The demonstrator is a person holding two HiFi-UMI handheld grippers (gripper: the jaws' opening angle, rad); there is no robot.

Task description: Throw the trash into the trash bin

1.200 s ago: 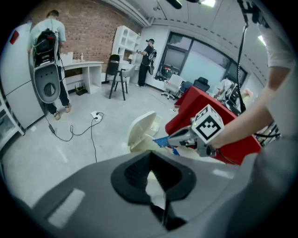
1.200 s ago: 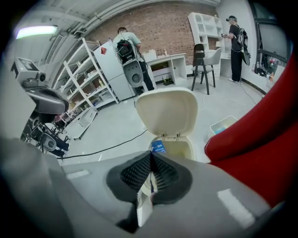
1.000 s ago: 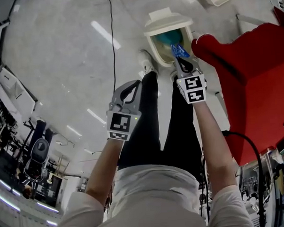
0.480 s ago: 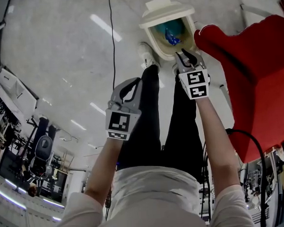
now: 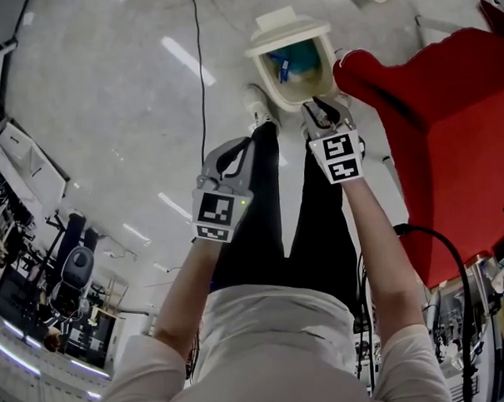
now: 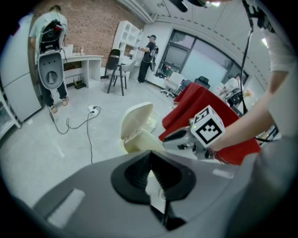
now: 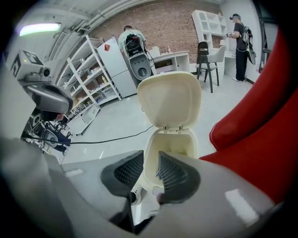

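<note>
A cream trash bin (image 5: 265, 67) stands on the floor with its lid (image 5: 283, 25) flipped up, just beyond the person's shoes. Inside lie a small blue wrapper (image 5: 285, 70) and something teal (image 5: 302, 57). My right gripper (image 5: 319, 108) hovers at the bin's near rim, jaws apart with nothing between them. In the right gripper view the bin's mouth (image 7: 179, 145) shows through the gap of that gripper (image 7: 151, 163) below the raised lid (image 7: 170, 100). My left gripper (image 5: 235, 148) hangs to the left over the person's leg, shut and empty (image 6: 150, 155). The bin (image 6: 137, 135) appears ahead of it.
A red upholstered seat (image 5: 449, 129) stands close on the bin's right side (image 7: 260, 139). A black cable (image 5: 200, 73) runs across the pale floor left of the bin. Shelving, desks and other people stand farther off in the room.
The right gripper held the blue wrapper over the bin, then its jaws parted and the wrapper dropped inside. The gripper has drawn back a little. The left gripper has stayed put.
</note>
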